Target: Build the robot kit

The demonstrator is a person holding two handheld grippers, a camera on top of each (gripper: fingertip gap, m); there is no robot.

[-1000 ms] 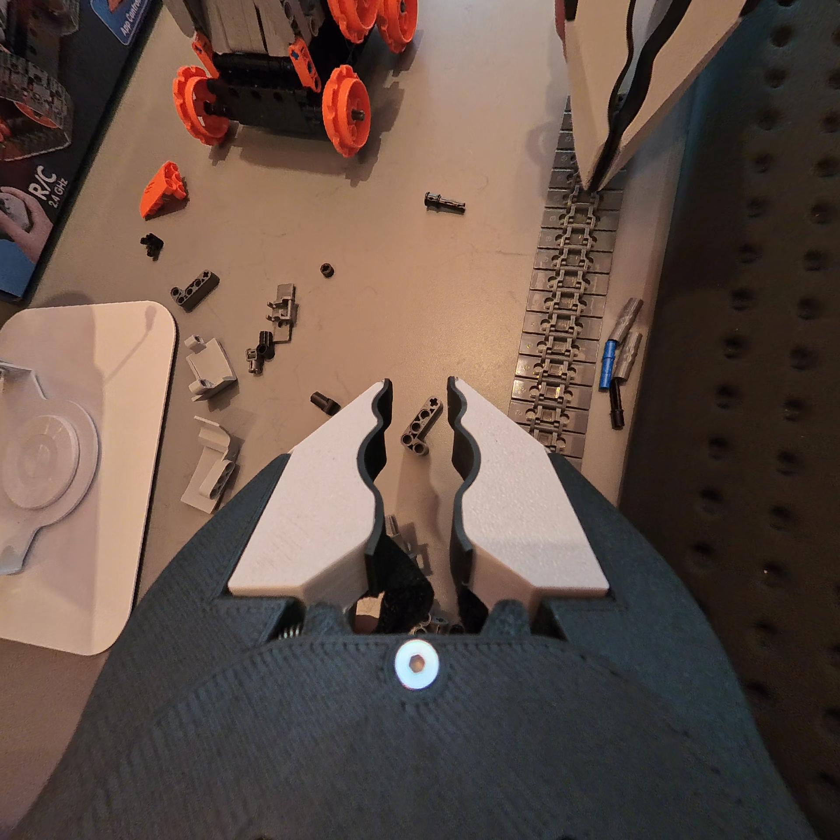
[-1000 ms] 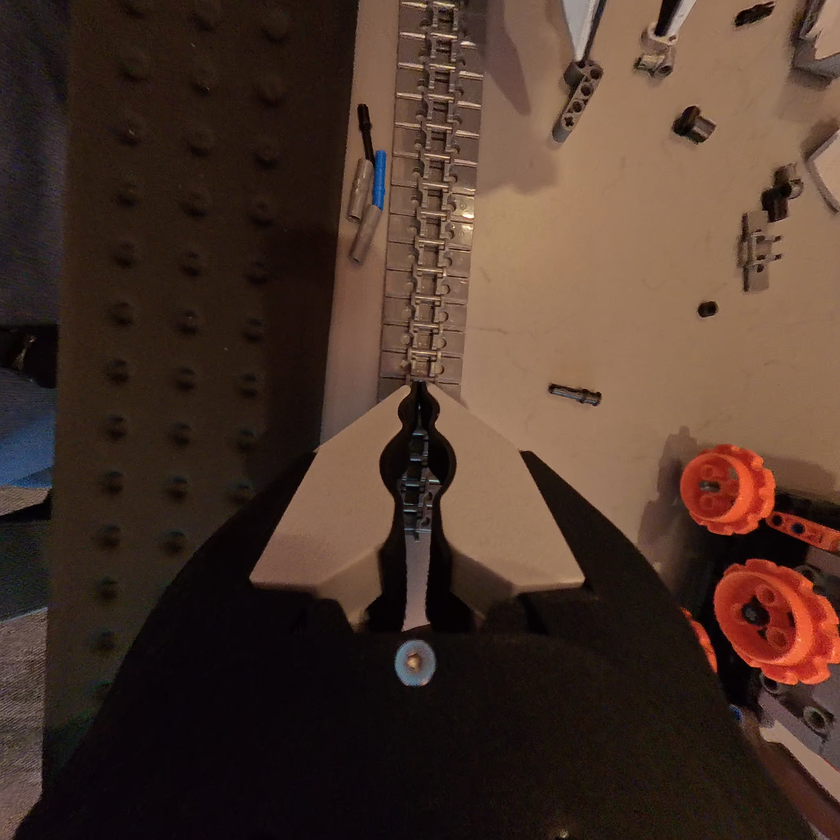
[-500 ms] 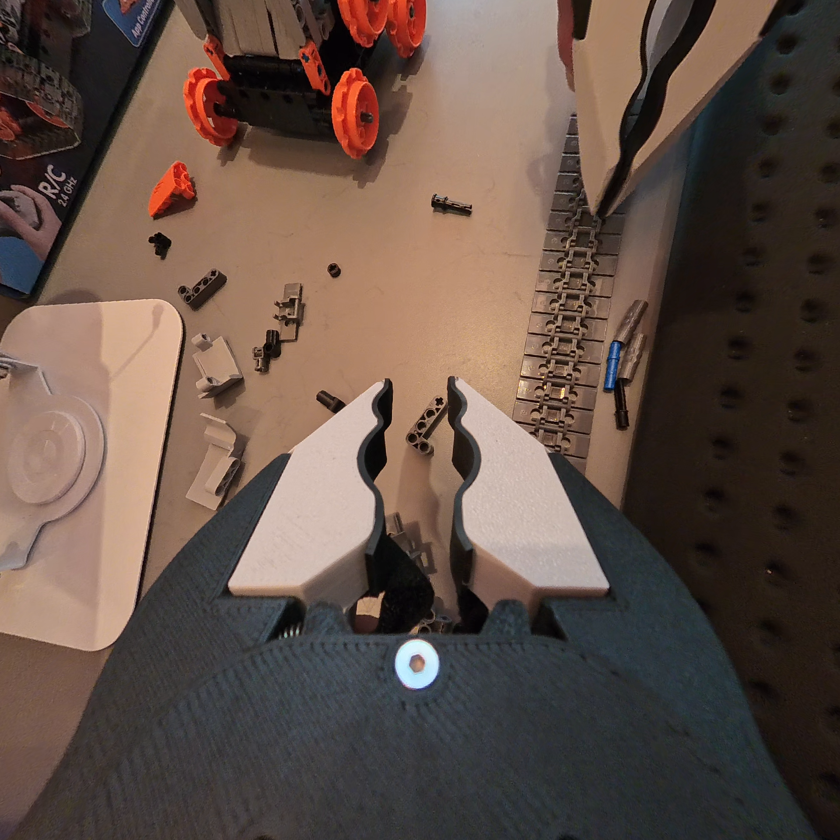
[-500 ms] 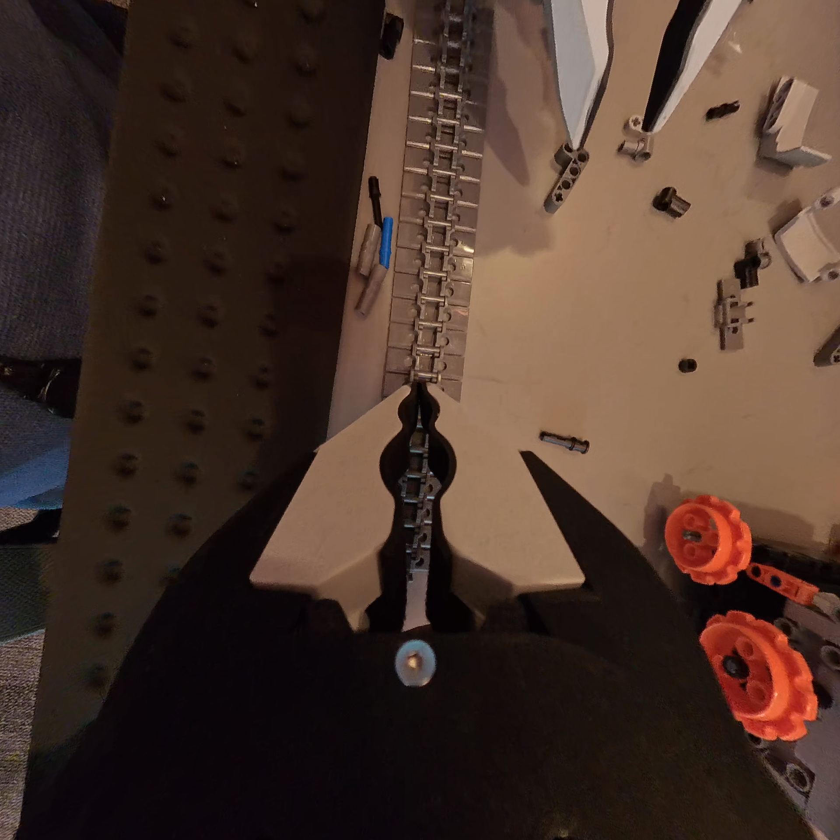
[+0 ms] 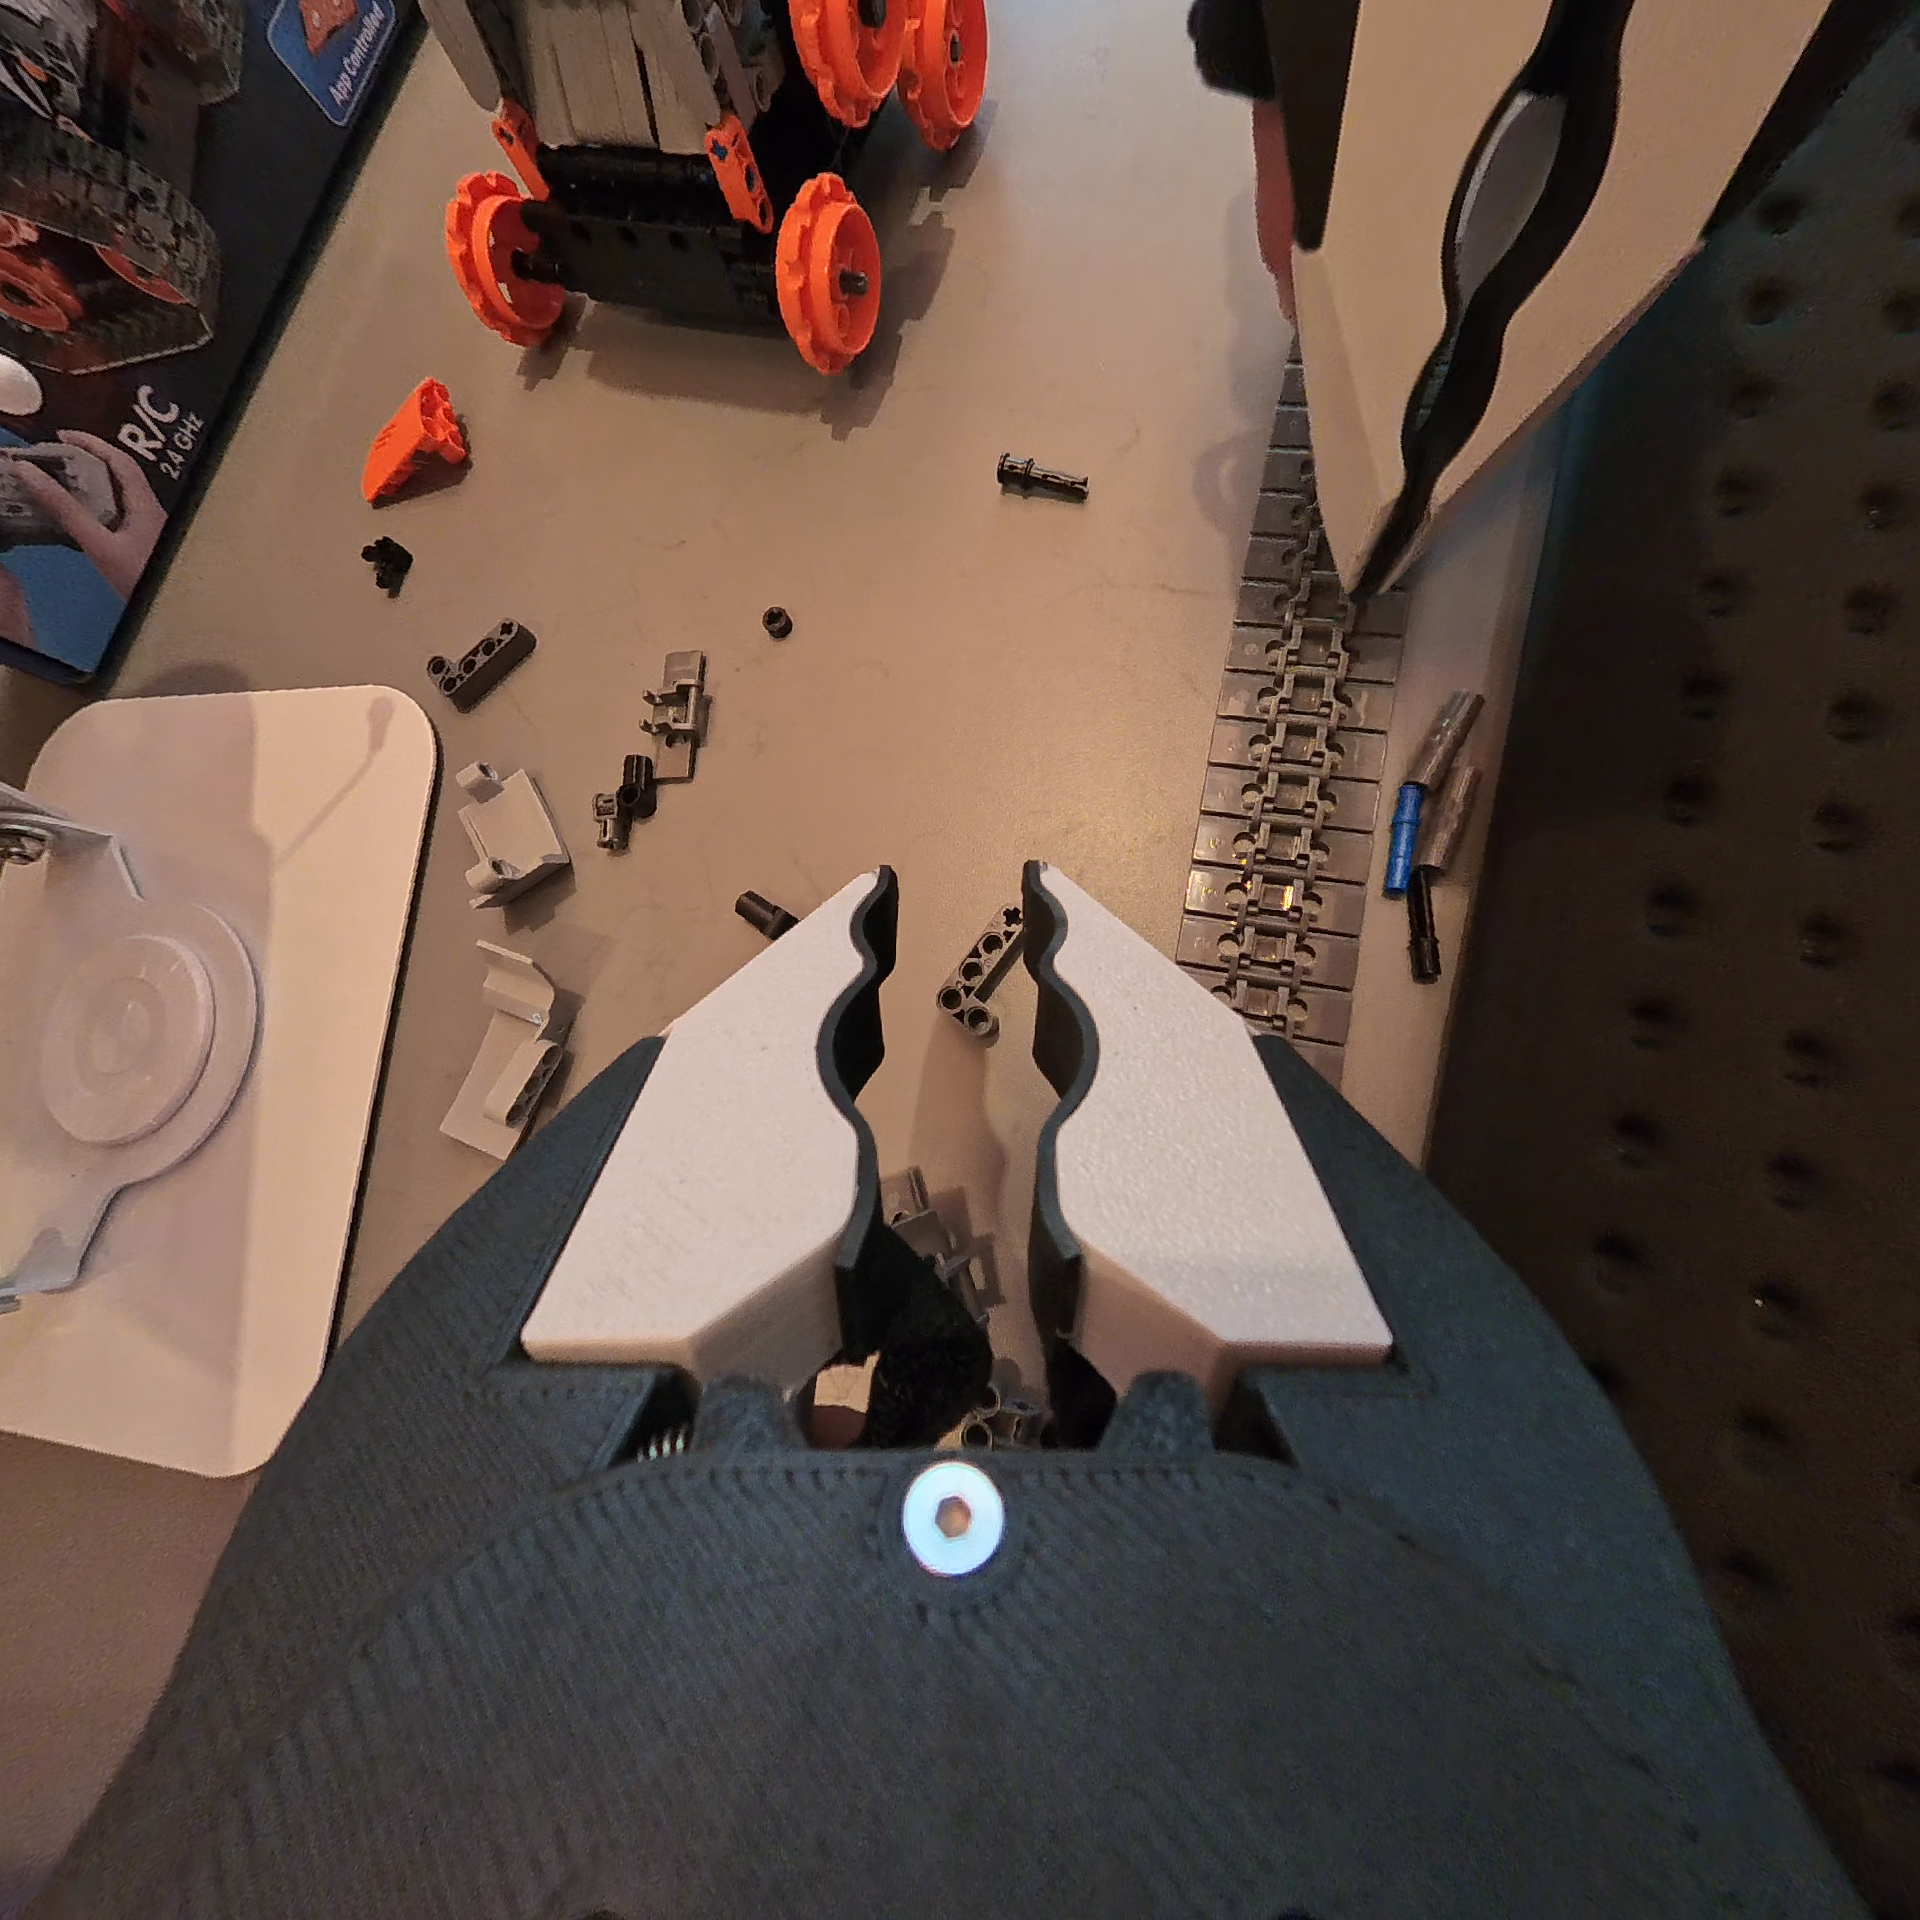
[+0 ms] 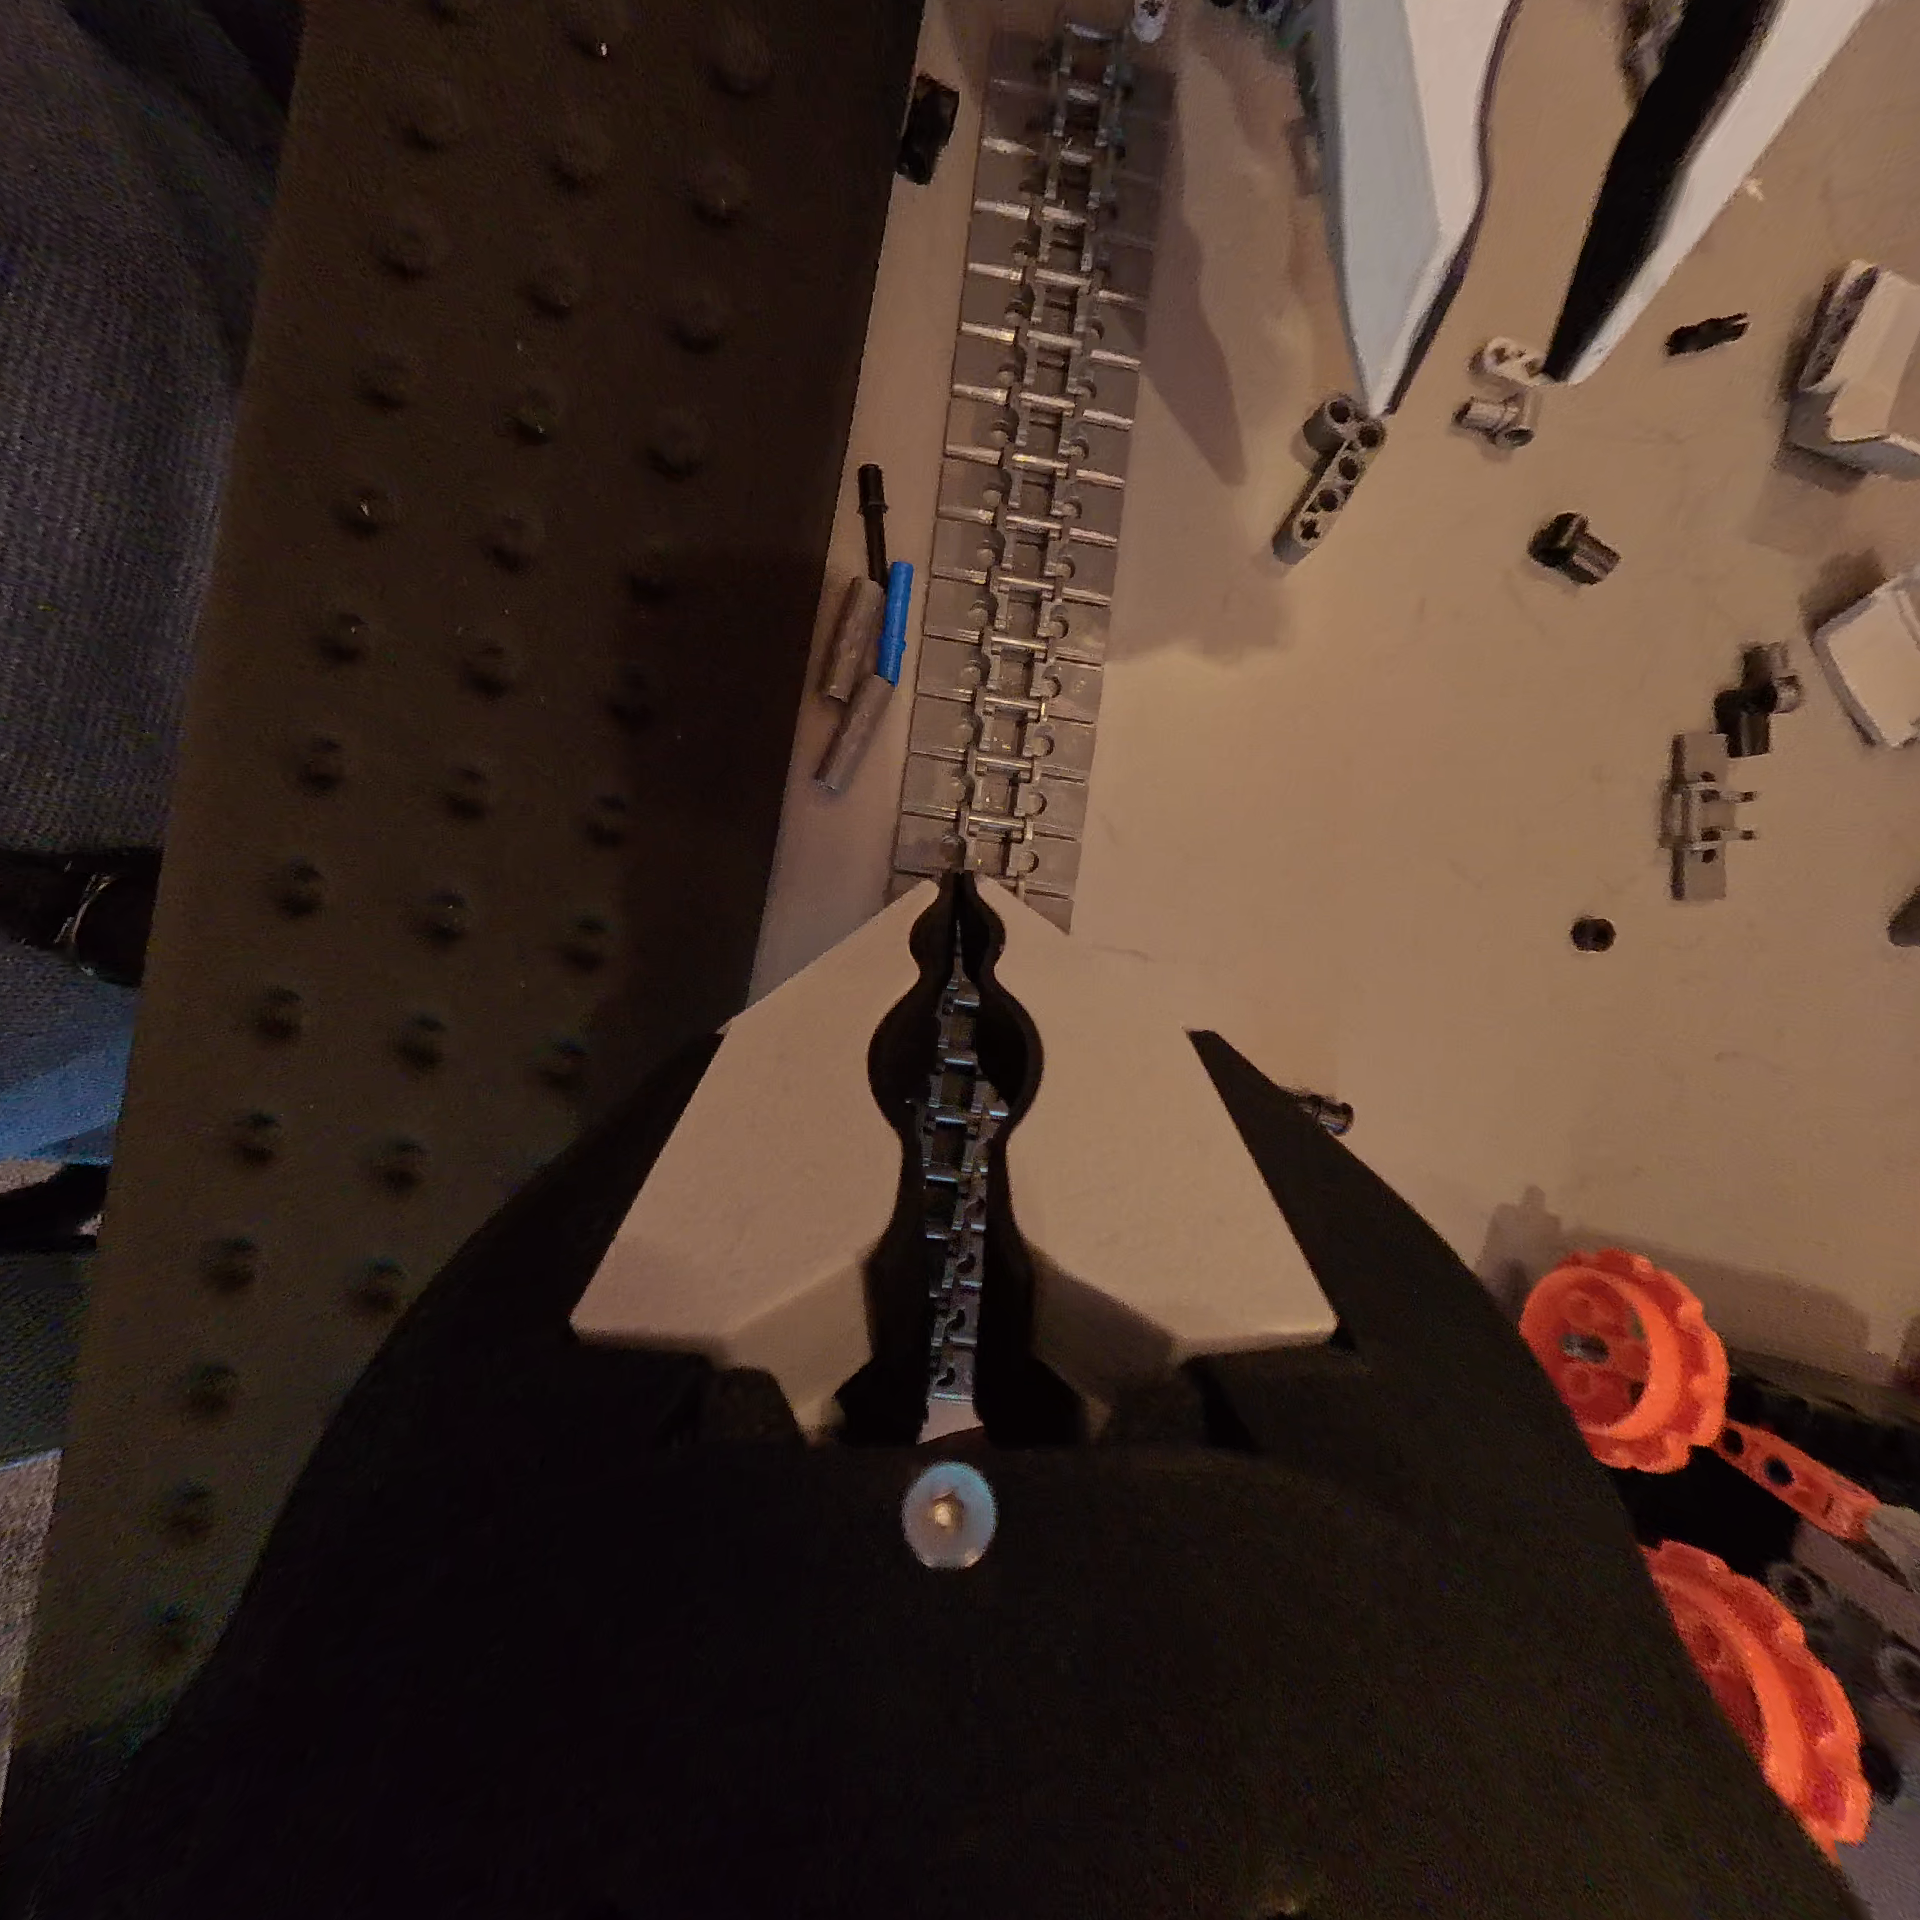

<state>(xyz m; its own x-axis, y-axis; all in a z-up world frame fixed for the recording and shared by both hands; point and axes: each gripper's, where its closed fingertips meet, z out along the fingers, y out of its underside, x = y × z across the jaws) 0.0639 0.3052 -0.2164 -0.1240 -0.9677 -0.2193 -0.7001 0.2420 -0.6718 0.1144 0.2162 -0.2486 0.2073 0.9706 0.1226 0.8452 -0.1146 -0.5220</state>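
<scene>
Still clamped on the grey track [image 6: 1023, 582] end with the right gripper [image 6: 958, 883], lifted a touch since earlier, left gripper [image 5: 959, 883] gaping beside the track over a small grey beam [image 5: 975, 972].

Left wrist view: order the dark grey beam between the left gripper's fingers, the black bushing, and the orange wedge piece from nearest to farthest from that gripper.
From the left gripper:
1. Dark grey beam, between the fingers.
2. Black bushing, ahead, slightly left.
3. Orange wedge piece, far ahead-left.
</scene>
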